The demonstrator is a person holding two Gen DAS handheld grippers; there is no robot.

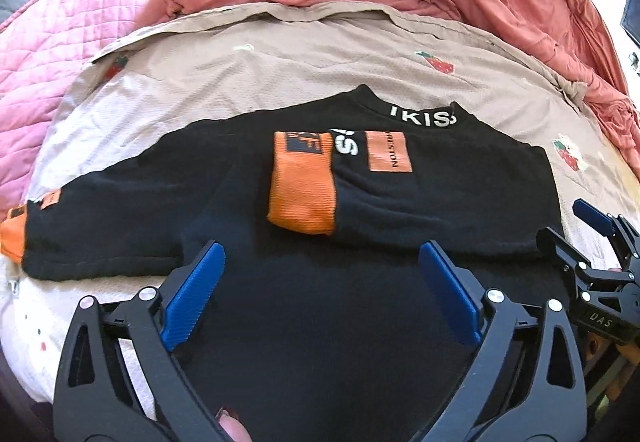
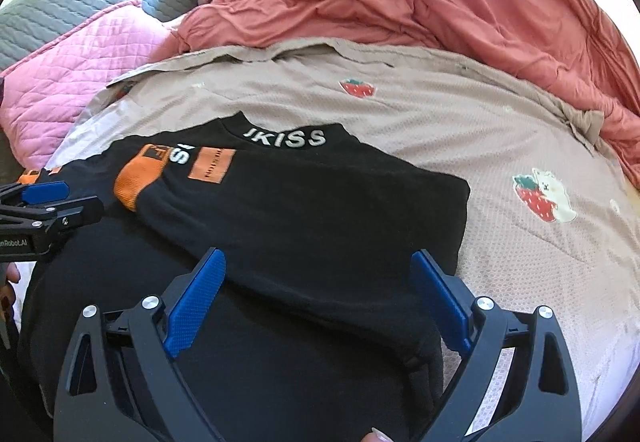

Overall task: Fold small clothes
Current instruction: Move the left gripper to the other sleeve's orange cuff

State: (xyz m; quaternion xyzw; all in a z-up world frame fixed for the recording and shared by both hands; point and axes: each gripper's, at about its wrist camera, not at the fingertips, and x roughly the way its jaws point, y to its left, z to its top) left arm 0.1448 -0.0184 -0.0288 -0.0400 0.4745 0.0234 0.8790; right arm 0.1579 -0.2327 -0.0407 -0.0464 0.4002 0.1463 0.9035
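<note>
Both grippers, left gripper and right gripper, tilted steeply down over black sweatshirt, jaws spread wide, nothing between blue pads. Sweatshirt flat on beige strawberry-print sheet, one orange-cuffed sleeve folded across chest, other stretched out left. Fingertip, probably a thumb, at lower edge.

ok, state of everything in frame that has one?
black sweater: flat on the bed, collar away from the camera, partly folded
right sleeve: folded across the chest, orange cuff on top
left sleeve: still spread out to the side
left claw: open, nothing held
right claw: open, nothing held
red blanket: bunched up behind
</note>
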